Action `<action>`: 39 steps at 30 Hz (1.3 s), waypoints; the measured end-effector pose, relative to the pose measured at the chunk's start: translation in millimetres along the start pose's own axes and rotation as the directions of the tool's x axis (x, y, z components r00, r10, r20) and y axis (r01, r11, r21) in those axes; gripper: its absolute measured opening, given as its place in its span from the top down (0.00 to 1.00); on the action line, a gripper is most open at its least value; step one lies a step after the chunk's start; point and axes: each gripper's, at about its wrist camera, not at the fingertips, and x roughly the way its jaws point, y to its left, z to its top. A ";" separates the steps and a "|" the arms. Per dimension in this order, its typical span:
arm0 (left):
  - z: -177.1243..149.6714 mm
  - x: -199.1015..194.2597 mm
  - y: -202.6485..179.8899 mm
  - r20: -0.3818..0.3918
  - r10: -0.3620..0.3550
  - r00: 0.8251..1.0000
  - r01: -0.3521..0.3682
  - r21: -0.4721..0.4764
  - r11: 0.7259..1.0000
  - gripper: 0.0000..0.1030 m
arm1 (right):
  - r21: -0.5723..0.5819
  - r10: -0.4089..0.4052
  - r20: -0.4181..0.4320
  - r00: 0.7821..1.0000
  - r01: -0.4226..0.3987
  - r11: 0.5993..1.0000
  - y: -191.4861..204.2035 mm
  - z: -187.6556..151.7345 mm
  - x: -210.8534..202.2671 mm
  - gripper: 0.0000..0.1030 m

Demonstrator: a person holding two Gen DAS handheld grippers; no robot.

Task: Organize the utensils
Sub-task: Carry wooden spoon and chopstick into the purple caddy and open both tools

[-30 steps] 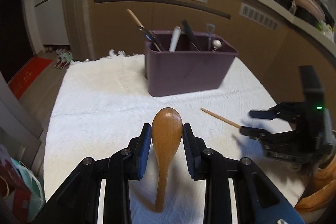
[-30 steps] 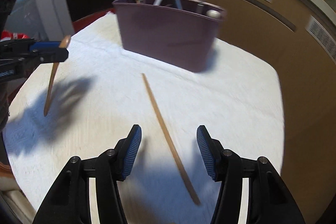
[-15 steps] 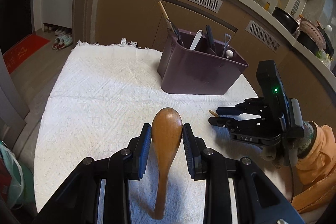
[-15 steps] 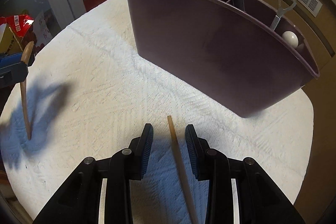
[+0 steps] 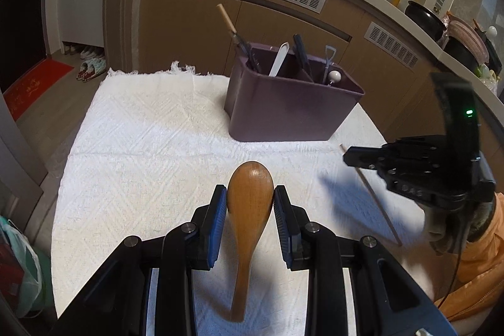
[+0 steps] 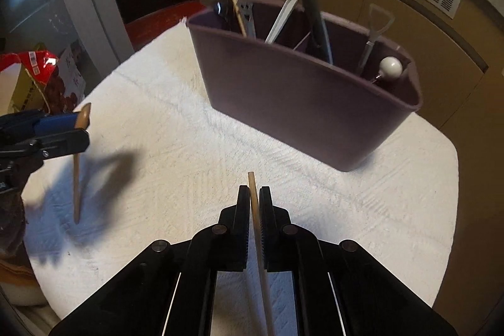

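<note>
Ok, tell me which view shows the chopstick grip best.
The right wrist view: the chopstick runs straight between the right gripper, whose pads have just closed on it. The left wrist view shows that gripper side-on and blurred, the chopstick slanting down below it.

My left gripper (image 5: 250,200) is clamped on the wooden spoon (image 5: 249,210) by its bowl, pitched down, handle hanging below the pads. My right gripper (image 6: 254,200) has just been closing — jaws now pinch the chopstick (image 6: 256,229), tip poking out past the fingertips, rest trailing down. Orange sleeve (image 5: 478,266) behind the right gripper.
</note>
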 end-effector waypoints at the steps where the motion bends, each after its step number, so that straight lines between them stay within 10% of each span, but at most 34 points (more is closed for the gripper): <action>1: 1.4 -1.8 -3.3 0.005 -0.001 1.000 0.001 0.006 1.000 0.74 | 0.006 -0.003 0.021 1.000 0.002 1.000 -1.1 0.0 -11.3 0.94; 23: 51.8 -78.4 -96.6 0.255 0.006 0.967 -0.064 0.222 0.973 0.75 | 0.055 -0.133 0.370 0.920 0.121 0.991 11.2 9.8 -172.7 0.95; 39: 167.8 -102.1 -105.2 0.423 0.017 0.906 -0.105 0.184 0.977 0.75 | 0.100 -0.186 0.523 0.832 0.157 0.982 -16.0 107.4 -248.9 0.95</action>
